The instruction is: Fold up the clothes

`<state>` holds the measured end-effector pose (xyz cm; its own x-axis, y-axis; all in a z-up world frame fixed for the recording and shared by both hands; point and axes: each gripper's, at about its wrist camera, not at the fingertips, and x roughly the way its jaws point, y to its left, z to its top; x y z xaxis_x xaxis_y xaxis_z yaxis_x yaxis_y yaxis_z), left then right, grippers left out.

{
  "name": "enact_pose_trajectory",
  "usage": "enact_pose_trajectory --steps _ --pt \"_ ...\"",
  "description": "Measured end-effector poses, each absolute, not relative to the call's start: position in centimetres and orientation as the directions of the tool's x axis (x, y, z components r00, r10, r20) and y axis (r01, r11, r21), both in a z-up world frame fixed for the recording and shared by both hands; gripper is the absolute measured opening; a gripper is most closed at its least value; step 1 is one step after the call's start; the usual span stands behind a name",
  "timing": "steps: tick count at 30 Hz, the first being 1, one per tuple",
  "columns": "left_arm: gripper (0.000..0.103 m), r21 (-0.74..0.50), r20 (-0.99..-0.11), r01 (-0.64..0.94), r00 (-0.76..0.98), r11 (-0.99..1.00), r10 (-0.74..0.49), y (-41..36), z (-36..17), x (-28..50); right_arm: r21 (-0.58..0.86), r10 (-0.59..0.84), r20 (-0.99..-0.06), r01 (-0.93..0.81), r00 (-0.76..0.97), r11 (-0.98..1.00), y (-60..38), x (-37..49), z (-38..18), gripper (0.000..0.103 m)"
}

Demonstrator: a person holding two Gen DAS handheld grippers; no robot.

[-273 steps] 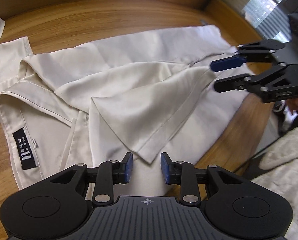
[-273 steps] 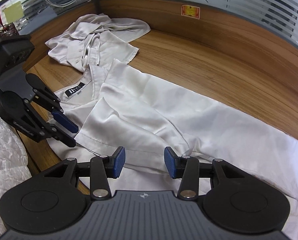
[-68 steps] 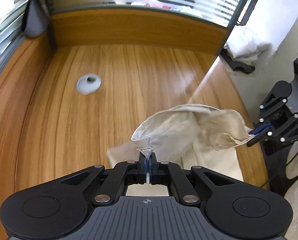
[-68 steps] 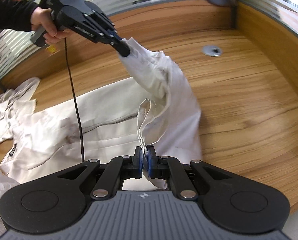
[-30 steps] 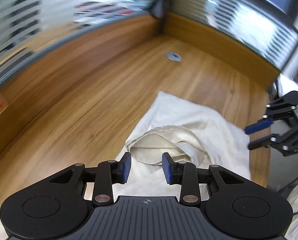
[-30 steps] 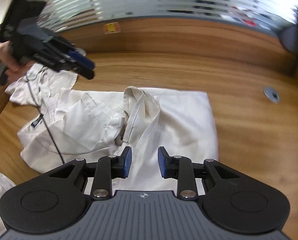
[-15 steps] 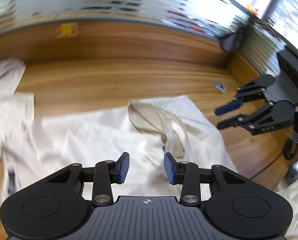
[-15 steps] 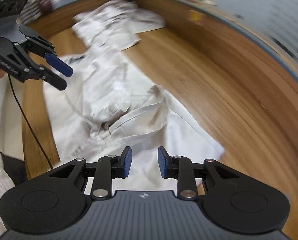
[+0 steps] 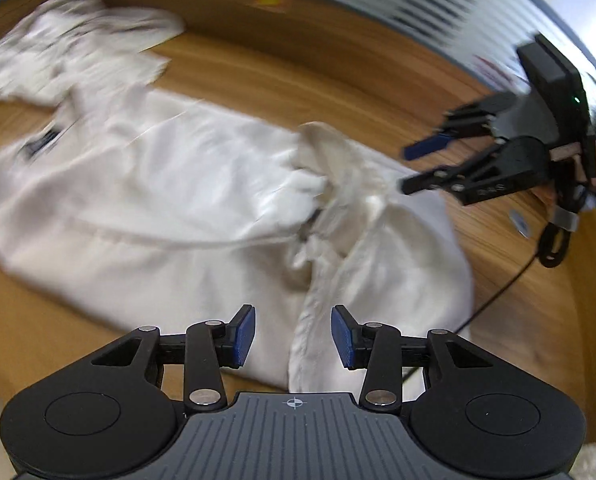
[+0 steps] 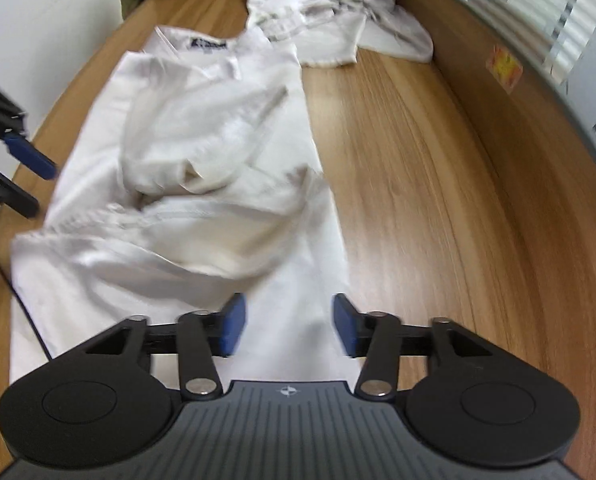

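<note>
A cream shirt (image 9: 177, 200) lies spread on the wooden table (image 9: 338, 80), its lower part thrown back in a rumpled heap (image 9: 330, 168) over the middle. My left gripper (image 9: 293, 338) hovers low over the shirt's near edge. Its jaws are opening, and the pads press on nothing. My right gripper (image 9: 408, 169), held in a hand, hangs beyond the heap at the right with its fingers apart. In the right wrist view, my right gripper (image 10: 289, 328) is over the shirt's (image 10: 201, 168) flat end, jaws opening and not touching the cloth. My left gripper (image 10: 43, 192) shows at the left edge.
A second crumpled pale garment (image 10: 338, 12) lies past the shirt's collar and black label (image 10: 207, 44). A raised wooden rim with frosted glass (image 10: 538, 92) runs along the table's far side. A black cable (image 9: 498, 296) trails from the right gripper across the table's corner.
Both grippers let go of the shirt's hem after carrying it over the middle. Since then both have rolled round and sunk toward the shirt. Both pairs of jaws stand wider, the right much wider.
</note>
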<state>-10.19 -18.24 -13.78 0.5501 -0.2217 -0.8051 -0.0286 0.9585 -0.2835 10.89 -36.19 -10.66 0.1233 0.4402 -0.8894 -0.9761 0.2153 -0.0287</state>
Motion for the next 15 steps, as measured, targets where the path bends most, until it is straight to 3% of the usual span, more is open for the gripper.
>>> enact_pose_trajectory --steps 2,9,10,12,15 --pt "0.048 -0.276 -0.811 -0.139 0.564 0.951 -0.153 -17.7 -14.4 -10.9 0.013 0.431 -0.898 -0.975 0.086 0.221 -36.9 12.3 -11.6 0.073" --pt "0.048 -0.297 -0.834 -0.433 0.552 0.851 -0.011 -15.0 -15.8 -11.8 0.131 0.443 -0.897 -0.957 -0.004 0.257 -39.4 14.7 -13.7 0.072" --pt "0.048 -0.294 -0.834 -0.45 0.552 0.843 0.004 -14.8 -15.9 -11.7 0.139 0.443 -0.896 -0.956 -0.01 0.26 -39.5 14.8 -13.9 0.069" --pt "0.048 -0.294 -0.829 -0.477 0.558 0.828 0.027 -14.3 -16.0 -11.2 0.147 0.436 -0.9 -0.951 -0.015 0.271 -39.7 14.8 -14.4 0.053" --pt "0.045 -0.273 -0.827 -0.493 0.56 0.826 0.061 -13.7 -16.2 -10.0 0.132 0.442 -0.897 -0.952 0.004 0.277 -39.9 14.6 -14.5 0.042"
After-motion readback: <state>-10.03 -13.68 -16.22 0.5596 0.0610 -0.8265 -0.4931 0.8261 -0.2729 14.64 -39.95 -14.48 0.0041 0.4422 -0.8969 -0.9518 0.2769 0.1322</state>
